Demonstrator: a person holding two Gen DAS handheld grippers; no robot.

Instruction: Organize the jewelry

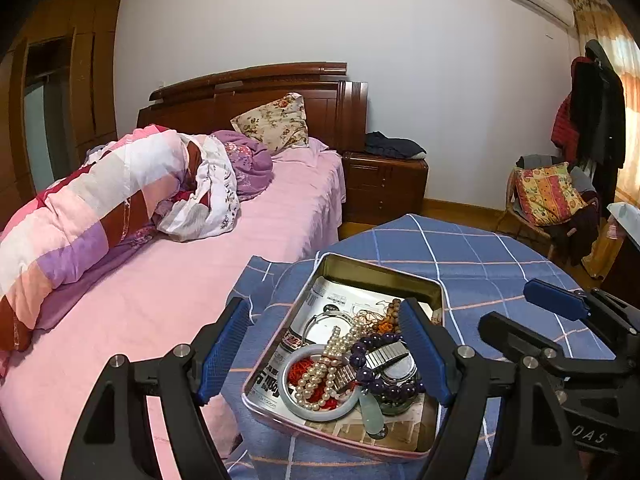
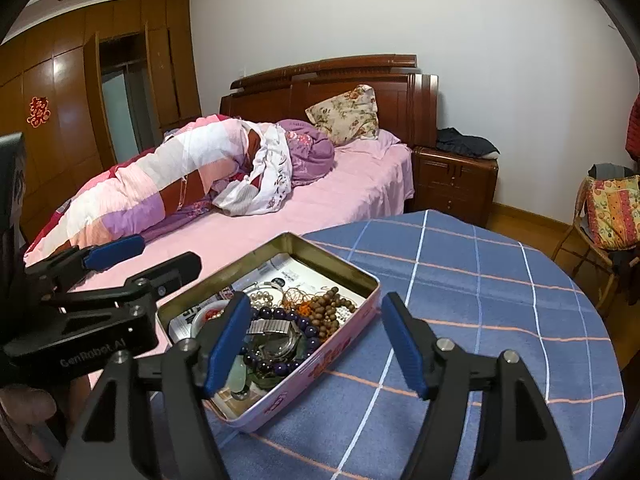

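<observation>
An open pink tin (image 1: pixel 384 276) lined with newspaper sits on a round table with a blue checked cloth (image 1: pixel 480 248). It holds a tangle of jewelry: a pearl strand (image 1: pixel 320 372), a pale jade bangle (image 1: pixel 292 400), purple beads (image 1: pixel 372 376), a metal-band watch (image 1: pixel 390 356) and brown wooden beads (image 2: pixel 332 308). My left gripper (image 1: pixel 328 354) is open and empty, hovering over the tin. My right gripper (image 2: pixel 316 340) is open and empty, straddling the tin's right wall (image 2: pixel 344 344). The right gripper also shows in the left wrist view (image 1: pixel 532 320).
A bed with a pink sheet (image 1: pixel 200 280) and a rolled quilt (image 1: pixel 100 216) lies left of the table. A wooden nightstand (image 1: pixel 384 188) stands behind. A chair with a patterned cushion (image 1: pixel 548 196) stands at the right.
</observation>
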